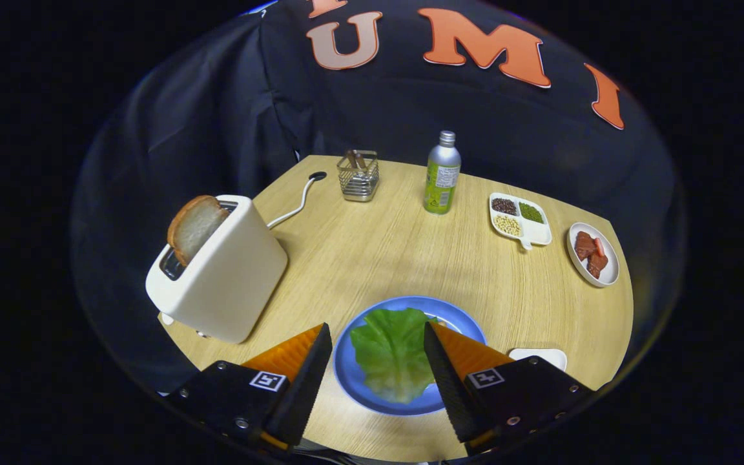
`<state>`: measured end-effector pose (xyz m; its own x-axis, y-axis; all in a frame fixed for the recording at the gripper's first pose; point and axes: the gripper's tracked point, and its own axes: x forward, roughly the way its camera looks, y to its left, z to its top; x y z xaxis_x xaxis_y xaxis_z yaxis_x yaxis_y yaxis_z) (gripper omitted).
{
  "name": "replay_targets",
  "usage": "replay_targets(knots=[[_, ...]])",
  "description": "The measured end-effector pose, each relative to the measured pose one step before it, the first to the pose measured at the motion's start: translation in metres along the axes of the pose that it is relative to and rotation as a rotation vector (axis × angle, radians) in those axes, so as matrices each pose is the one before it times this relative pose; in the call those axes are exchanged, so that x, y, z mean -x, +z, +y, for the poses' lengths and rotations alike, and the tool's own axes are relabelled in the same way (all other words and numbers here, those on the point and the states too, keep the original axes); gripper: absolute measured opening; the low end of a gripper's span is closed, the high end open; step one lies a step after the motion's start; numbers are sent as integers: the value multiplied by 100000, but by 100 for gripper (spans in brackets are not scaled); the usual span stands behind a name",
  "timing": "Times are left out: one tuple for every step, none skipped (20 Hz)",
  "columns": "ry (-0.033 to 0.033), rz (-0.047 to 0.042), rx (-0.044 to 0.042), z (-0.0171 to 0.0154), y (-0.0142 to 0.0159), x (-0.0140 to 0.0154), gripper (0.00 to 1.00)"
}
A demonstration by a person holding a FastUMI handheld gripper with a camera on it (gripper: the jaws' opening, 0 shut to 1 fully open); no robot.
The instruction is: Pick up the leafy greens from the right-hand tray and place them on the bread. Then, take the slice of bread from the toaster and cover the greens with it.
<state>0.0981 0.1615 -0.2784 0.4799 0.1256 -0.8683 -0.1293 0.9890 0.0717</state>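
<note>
A green leaf of lettuce (390,352) lies on the blue plate (456,316), covering whatever is under it. My gripper (377,332) hangs open above the plate, one finger on each side of the leaf, not touching it. A cream toaster (227,274) stands to the left of the plate, with a slice of bread (194,226) sticking up out of its slot. A small white tray (540,356) peeks out from behind the right finger; its contents are hidden.
At the back of the round wooden table stand a wire holder (358,175) and a green bottle (442,174). To the right are a white divided dish of beans (519,218) and a white plate of red meat pieces (593,254). The toaster's cord (294,206) runs backward.
</note>
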Motion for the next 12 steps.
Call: replay_targets(knots=[[1274, -286, 412, 1057, 632, 291, 89], [1101, -300, 313, 866, 656, 496, 89], [971, -154, 98, 914, 543, 487, 90], [1000, -458, 150, 942, 639, 274, 91], [1079, 24, 48, 1008, 595, 291, 91], [1183, 325, -58, 998, 499, 199, 91], [1143, 114, 295, 907, 441, 193, 91], [672, -145, 552, 843, 631, 174, 91], [737, -123, 699, 817, 551, 22, 91], [1064, 264, 460, 854, 566, 16, 91], [2568, 1675, 96, 1178, 196, 12, 91], [3777, 1984, -337, 1322, 287, 19, 91]])
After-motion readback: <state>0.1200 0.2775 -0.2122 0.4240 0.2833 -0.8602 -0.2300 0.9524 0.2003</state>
